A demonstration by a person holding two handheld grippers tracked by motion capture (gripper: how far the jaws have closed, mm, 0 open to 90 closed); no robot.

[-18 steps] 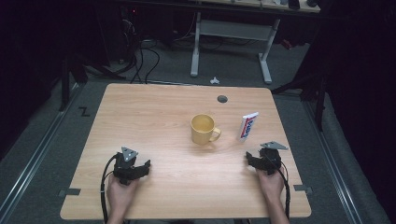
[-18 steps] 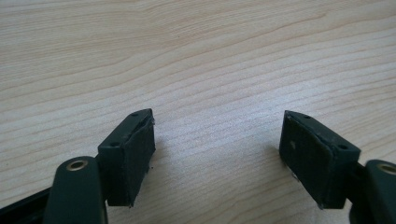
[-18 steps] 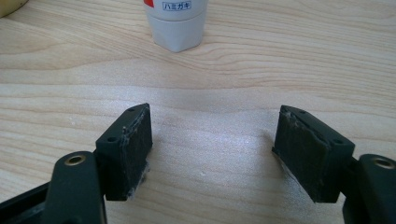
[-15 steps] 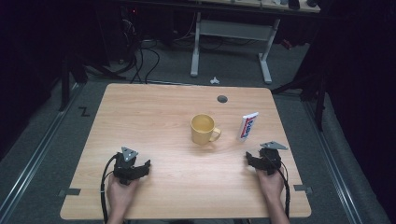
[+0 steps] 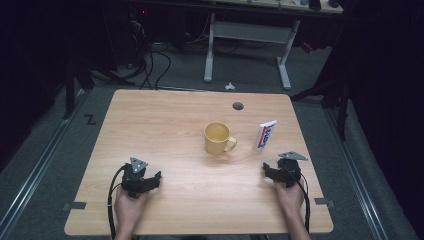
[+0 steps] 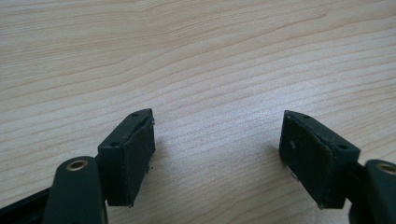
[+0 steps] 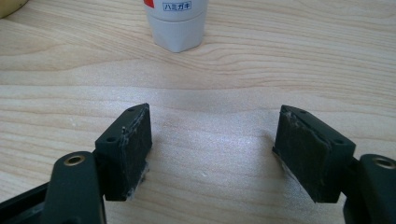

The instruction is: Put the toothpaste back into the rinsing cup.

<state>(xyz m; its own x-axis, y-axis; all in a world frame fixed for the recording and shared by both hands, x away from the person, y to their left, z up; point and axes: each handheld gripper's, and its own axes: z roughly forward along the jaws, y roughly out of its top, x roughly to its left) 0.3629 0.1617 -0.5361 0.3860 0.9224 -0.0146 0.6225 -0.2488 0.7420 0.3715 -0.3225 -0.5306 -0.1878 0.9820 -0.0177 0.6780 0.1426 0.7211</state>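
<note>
Table: I see a light wood tabletop with fine grain, rectangular with rounded corners, and a small dark round hole near its far edge.
Mug: a yellow mug stands upright near the table's middle, handle turned toward the right side.
Tube: a white toothpaste tube with red and blue print stands on its cap, just to the right of the mug and apart from it; in the right gripper view its cap end rests on the wood straight ahead of my right jaws.
Left gripper: my left gripper rests on the near left part of the table, jaws spread wide with only bare wood between them.
Right gripper: my right gripper sits at the near right, near the tube but not touching it, jaws wide apart and holding nothing.
Floor: grey carpet surrounds the table, with metal rails on both sides.
Room: dim beyond the table; a second desk's white legs and loose black cables stand behind it.
</note>
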